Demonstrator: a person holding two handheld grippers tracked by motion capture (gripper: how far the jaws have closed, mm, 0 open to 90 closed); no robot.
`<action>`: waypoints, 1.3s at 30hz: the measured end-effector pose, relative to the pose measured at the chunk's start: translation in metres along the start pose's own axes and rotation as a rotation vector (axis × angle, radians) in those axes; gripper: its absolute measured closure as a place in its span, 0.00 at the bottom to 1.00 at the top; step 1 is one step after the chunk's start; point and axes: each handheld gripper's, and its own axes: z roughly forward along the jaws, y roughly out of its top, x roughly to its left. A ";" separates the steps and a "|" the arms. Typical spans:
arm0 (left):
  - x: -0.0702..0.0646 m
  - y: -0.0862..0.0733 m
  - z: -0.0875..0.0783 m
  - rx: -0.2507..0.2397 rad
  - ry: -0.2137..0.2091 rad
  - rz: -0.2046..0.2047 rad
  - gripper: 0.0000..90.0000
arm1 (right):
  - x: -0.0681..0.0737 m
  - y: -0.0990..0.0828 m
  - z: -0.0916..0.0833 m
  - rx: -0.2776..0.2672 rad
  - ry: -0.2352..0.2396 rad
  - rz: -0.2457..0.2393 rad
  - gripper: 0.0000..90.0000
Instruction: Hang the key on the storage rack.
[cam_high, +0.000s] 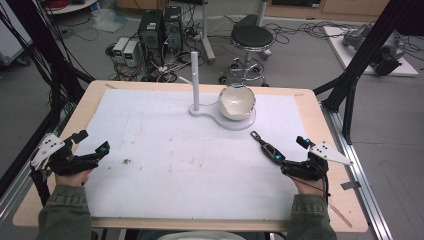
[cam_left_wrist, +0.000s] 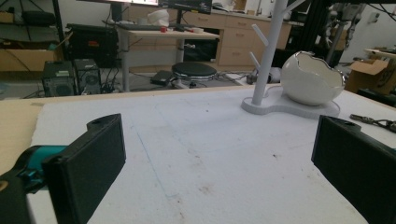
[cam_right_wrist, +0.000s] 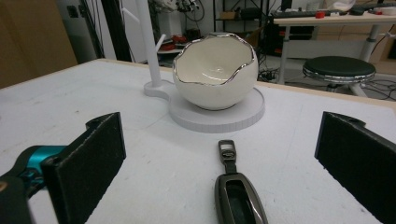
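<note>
- Left gripper (cam_high: 91, 143) at the near left of the table (cam_high: 310, 107), held in the person's left hand (cam_high: 70, 167); jaws spread wide, nothing between them, just white mat (cam_high: 165, 150) in the gap (left gripper view).
- Right gripper (cam_high: 286, 147) at the near right, held in the right hand (cam_high: 305, 172); jaws also wide apart and empty.
- Key fob (cam_high: 266, 146), dark with a metal loop at its far end, lies flat on the mat just in front of the right gripper, lined up with the gap between the jaws but not gripped; in the right gripper view (cam_right_wrist: 236, 186) it sits between the two jaws, loop pointing toward the bowl.
- White eggshell-shaped bowl (cam_high: 237, 101) with a jagged silver rim, upright on the round pad of a white stand (cam_high: 235, 123), far centre-right of the mat; looks empty in the right gripper view (cam_right_wrist: 215, 74).
- Stand's thin white post (cam_high: 195, 80) rises just left of the bowl, upright, with short pegs.
- Fob is near the stand's base, not touching it.
- Small brown stains (cam_high: 126, 161) on the mat, near left.
- Beyond the table: black stool (cam_high: 251, 37), computer towers (cam_high: 160, 27), cables on the floor.
</note>
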 end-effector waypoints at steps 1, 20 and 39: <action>0.000 0.000 0.000 -0.002 0.000 0.001 0.04 | 0.000 0.000 0.000 -0.001 0.000 0.002 0.01; -0.002 -0.001 0.001 0.006 0.000 0.010 0.04 | 0.000 0.000 0.000 0.015 -0.002 0.007 0.01; -0.009 -0.004 0.009 0.050 -0.014 0.036 0.04 | -0.003 0.026 0.016 0.083 0.011 0.009 0.01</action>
